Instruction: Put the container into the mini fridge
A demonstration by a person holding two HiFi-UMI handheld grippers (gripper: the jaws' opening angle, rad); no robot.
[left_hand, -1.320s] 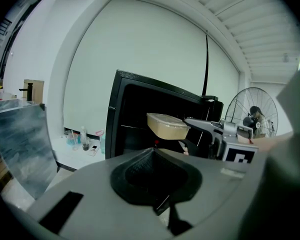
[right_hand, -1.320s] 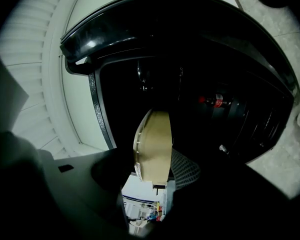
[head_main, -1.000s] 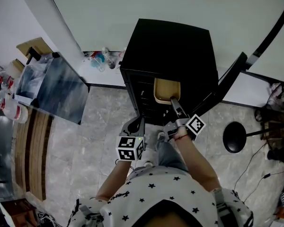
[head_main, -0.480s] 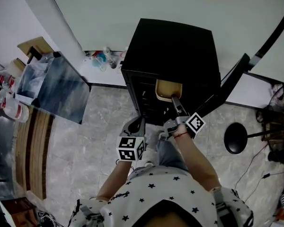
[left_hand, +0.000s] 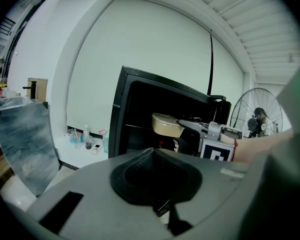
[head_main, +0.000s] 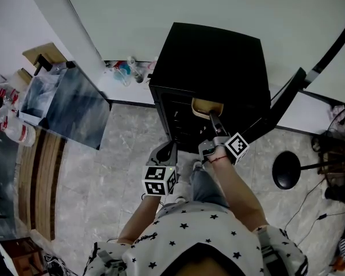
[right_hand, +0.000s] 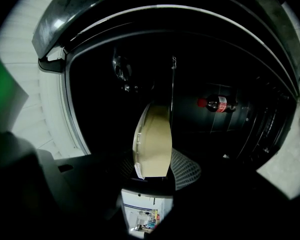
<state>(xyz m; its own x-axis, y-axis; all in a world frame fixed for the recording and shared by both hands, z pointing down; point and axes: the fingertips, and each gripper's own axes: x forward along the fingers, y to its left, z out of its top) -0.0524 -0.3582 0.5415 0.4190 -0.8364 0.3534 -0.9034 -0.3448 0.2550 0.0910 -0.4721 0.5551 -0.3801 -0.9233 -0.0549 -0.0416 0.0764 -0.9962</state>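
The tan lidded container (head_main: pixel 206 106) is at the mouth of the open black mini fridge (head_main: pixel 218 62). My right gripper (head_main: pixel 214 121) is shut on its near edge. In the right gripper view the container (right_hand: pixel 153 140) stands on edge between the mesh pads (right_hand: pixel 186 168), with the dark fridge interior (right_hand: pixel 225 144) behind it. The left gripper view shows the container (left_hand: pixel 167 124) side-on in front of the fridge (left_hand: pixel 135 104). My left gripper (head_main: pixel 165 153) hangs low by the person's waist, its jaws together and holding nothing.
A cola bottle (right_hand: pixel 217 104) lies inside the fridge. The fridge door (head_main: pixel 287 94) stands open to the right. A glass-topped table (head_main: pixel 63 105) is at left, small bottles (head_main: pixel 125 71) by the wall, and a black round base (head_main: pixel 286 169) on the floor at right.
My right gripper has carried the container a little farther into the fridge opening. The left gripper has stayed where it was.
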